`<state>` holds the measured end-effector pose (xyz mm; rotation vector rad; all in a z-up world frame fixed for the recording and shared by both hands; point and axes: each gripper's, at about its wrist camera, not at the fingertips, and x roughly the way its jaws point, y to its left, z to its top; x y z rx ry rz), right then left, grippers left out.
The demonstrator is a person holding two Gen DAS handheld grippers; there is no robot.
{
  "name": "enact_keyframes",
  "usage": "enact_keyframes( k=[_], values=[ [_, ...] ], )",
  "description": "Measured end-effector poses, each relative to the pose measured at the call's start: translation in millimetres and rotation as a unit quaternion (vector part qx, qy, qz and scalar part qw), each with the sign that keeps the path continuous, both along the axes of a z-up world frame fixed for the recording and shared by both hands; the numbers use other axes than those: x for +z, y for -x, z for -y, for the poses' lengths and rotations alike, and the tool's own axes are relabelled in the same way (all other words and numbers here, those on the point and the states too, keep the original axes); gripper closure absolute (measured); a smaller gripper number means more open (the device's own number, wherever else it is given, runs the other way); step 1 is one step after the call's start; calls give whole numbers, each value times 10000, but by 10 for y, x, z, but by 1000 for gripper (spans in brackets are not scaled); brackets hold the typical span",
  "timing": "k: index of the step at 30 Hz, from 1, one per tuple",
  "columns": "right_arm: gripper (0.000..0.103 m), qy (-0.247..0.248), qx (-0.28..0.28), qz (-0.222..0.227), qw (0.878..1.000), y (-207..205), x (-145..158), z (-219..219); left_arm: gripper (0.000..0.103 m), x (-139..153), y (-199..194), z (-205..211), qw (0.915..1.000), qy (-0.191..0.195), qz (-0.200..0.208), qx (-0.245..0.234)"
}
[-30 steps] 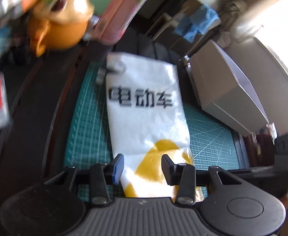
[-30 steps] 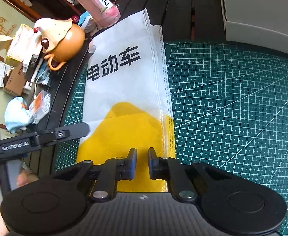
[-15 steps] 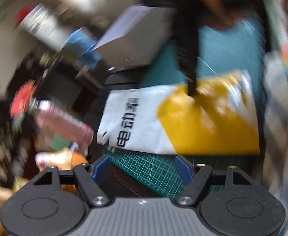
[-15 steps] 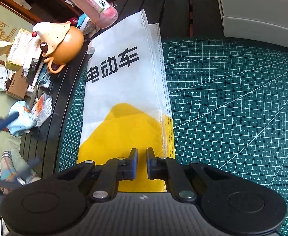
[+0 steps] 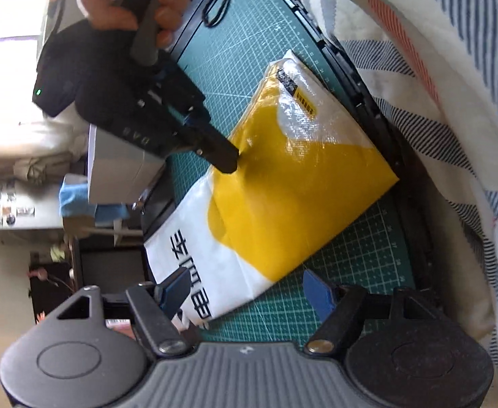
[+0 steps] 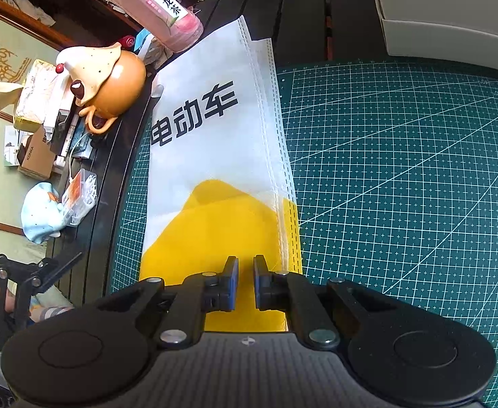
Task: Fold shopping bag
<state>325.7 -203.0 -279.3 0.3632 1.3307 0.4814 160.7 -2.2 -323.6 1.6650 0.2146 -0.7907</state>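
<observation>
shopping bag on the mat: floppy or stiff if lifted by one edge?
Probably floppy: the shopping bag lies flat on the cutting mat as thin layered fabric, dimpling under the right hand-held gripper. Likely light. Its glossy yellow face may slip in the open left hand-held gripper.

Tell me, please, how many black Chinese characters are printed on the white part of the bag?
3, in one row on the shopping bag: one at its left edge, one in the middle, one nearest the stitched right edge. None seems hidden.

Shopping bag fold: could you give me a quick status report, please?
Left gripper open, hovering by the bag's white end. Right gripper nearly shut, tips pressing the yellow end. Shopping bag flat on cutting mat. Nothing in the way.
</observation>
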Motion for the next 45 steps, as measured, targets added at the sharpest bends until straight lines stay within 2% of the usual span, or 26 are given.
enact_keyframes(
  k=[4, 7, 10, 12, 14, 17, 20, 23, 28, 31, 34, 37, 38, 39, 41, 43, 44, 45],
  values=[
    [95, -63, -46, -40, 10000, 2, -15, 27, 31, -86, -82, -6, 9997, -133, -38, -183],
    [95, -82, -58, -48, 9999, 4, -20, 35, 33, -98, -133, 0, 9996, -66, 33, -260],
    [95, -107, -78, -62, 9999, 2, -25, 40, 49, -89, -163, 8, 9996, 187, -2, -199],
    [95, -139, -101, -77, 9998, 3, -31, 47, 63, -81, -185, 13, 9992, 400, 4, -98],
    [95, -171, -117, -91, 9997, 2, -37, 47, 70, -68, -250, 35, 9977, 665, -25, 82],
    [95, -215, -139, -112, 9996, 2, -48, 42, 70, -55, -359, 99, 9951, 901, -187, 370],
    [95, -223, -142, -113, 9996, 5, -52, 42, 71, -64, -333, 143, 9942, 962, -226, 424],
    [95, -260, -167, -139, 9994, -1, -67, 50, 97, -37, -284, 151, 9925, 1044, -340, 530],
    [95, -279, -152, -160, 9994, -11, -80, 16, 98, 47, -325, 140, 9876, 1223, -590, 787],
    [91, -276, -22, -120, 9995, -8, -52, -41, 98, 98, -349, 133, 9839, 1330, -740, 940],
    [87, -147, 36, 196, 9997, 3, 77, -35, 99, 155, -382, 118, 9793, 1491, -840, 1078],
    [63, 164, -96, 1120, 9935, 63, 348, 49, 99, 230, -422, 81, 9721, 1744, -936, 1257],
    [48, 377, -202, 1566, 9867, 102, 443, 98, 99, 265, -446, 59, 9680, 1880, -977, 1345],
    [38, 604, -313, 2031, 9768, 143, 543, 150, 99, 299, -469, 38, 9636, 2015, -1017, 1433],
    [35, 759, -375, 2690, 9594, 215, 641, 246, 99, 335, -484, 11, 9588, 2159, -1037, 1529],
    [32, 771, -393, 3243, 9420, 283, 703, 333, 99, 377, -506, -30, 9504, 2364, -1113, 1689],
    [28, 667, -235, 3771, 9235, 364, 731, 380, 99, 387, -508, -47, 9473, 2433, -1149, 1740],
    [18, 693, 100, 4283, 9009, 441, 756, 383, 99, 400, -516, -73, 9420, 2555, -1180, 1830]
  ],
)
